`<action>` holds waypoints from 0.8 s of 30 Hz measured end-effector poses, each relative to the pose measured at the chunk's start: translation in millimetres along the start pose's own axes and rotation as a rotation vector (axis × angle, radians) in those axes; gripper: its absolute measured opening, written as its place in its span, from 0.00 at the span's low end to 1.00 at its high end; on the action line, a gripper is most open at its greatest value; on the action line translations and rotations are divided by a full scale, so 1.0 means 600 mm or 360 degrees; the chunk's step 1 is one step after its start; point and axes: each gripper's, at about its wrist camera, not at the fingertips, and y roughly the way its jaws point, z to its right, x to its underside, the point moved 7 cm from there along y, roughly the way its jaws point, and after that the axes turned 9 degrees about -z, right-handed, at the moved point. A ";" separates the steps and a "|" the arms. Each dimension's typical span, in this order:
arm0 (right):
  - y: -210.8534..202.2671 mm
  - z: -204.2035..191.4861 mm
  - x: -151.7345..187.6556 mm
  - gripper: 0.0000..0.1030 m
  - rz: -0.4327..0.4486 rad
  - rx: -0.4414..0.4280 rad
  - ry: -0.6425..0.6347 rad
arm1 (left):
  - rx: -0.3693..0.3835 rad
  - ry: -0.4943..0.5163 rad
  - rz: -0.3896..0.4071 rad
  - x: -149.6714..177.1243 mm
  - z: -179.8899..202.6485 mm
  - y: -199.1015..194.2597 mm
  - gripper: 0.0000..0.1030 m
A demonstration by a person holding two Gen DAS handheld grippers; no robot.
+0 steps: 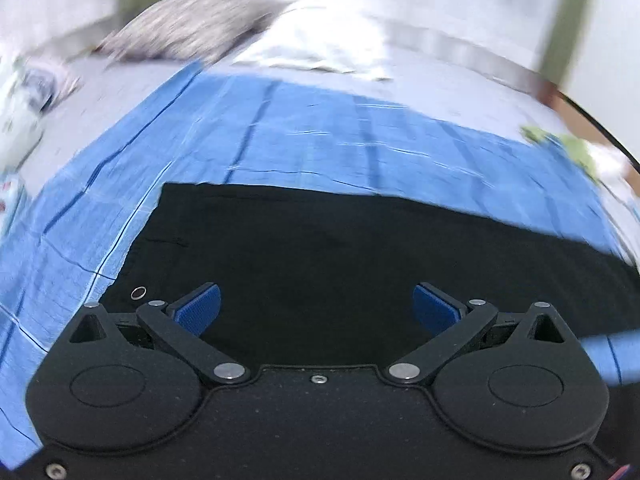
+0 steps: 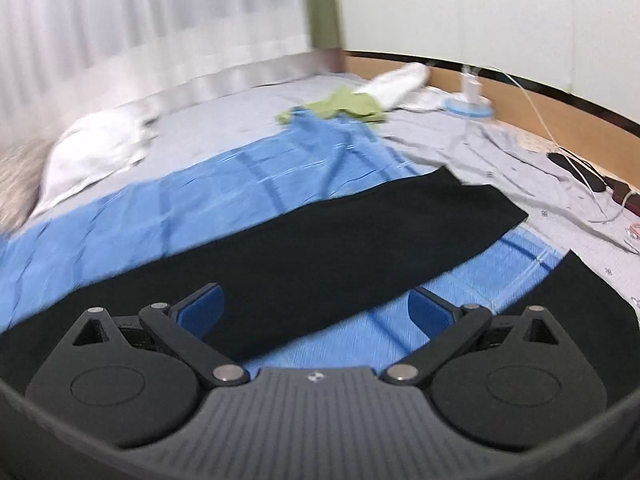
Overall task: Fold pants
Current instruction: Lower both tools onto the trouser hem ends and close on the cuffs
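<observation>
Black pants (image 1: 320, 248) lie flat on a blue sheet (image 1: 280, 132) spread over the bed. In the left wrist view their waist end fills the lower middle, with a small metal ring (image 1: 139, 292) near the left edge. My left gripper (image 1: 316, 310) hovers above this dark cloth, open, nothing between its blue pads (image 1: 200, 312). In the right wrist view the two legs of the pants (image 2: 320, 252) spread apart, one running to the upper right, the other (image 2: 580, 300) at the right edge. My right gripper (image 2: 316, 310) is open above the gap between them, empty.
A white pillow (image 1: 320, 40) and a patterned pillow (image 1: 180, 28) lie at the far side. A green cloth (image 2: 344, 106), white cloth (image 2: 396, 80), a blue-based device (image 2: 470, 104) with cables (image 2: 568, 160) and a wooden bed edge (image 2: 540, 100) are at the right.
</observation>
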 end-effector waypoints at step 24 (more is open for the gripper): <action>0.411 0.025 -0.172 1.00 -0.0053 0.0619 0.0182 | -0.0542 -0.0630 -0.0122 -0.167 -0.070 0.387 1.00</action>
